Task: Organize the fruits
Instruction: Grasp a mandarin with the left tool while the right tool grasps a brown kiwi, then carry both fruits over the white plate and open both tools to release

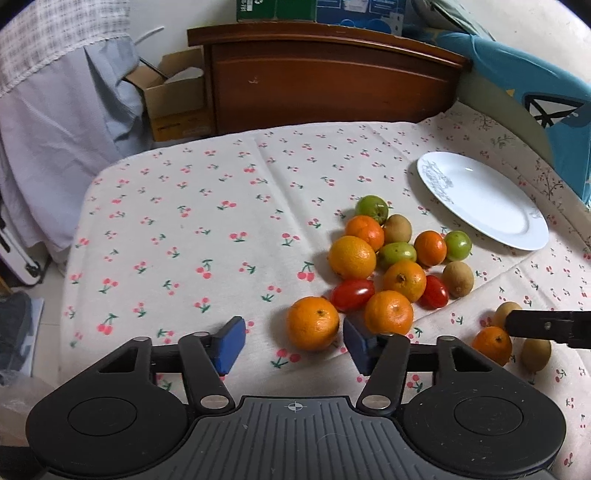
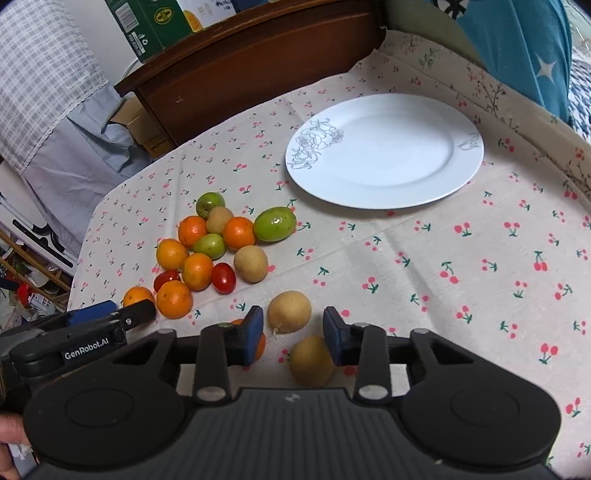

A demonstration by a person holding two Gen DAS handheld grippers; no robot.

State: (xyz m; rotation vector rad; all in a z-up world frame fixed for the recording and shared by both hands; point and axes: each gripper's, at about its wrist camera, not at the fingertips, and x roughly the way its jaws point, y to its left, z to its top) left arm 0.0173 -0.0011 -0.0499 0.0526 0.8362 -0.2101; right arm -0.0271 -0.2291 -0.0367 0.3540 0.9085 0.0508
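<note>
both grippers are spread wide and hold nothing. the left gripper frames the nearest orange on the cherry-print cloth. the right gripper hovers over two brown fruits. the fruit pile lies left of the white plate, just apart.

A cluttered bedroom in soft, even light.
A dark wooden headboard stands against a pale wall, an open cardboard box beside it, cartons on top.

"GenRobot.AI" on left gripper
</note>
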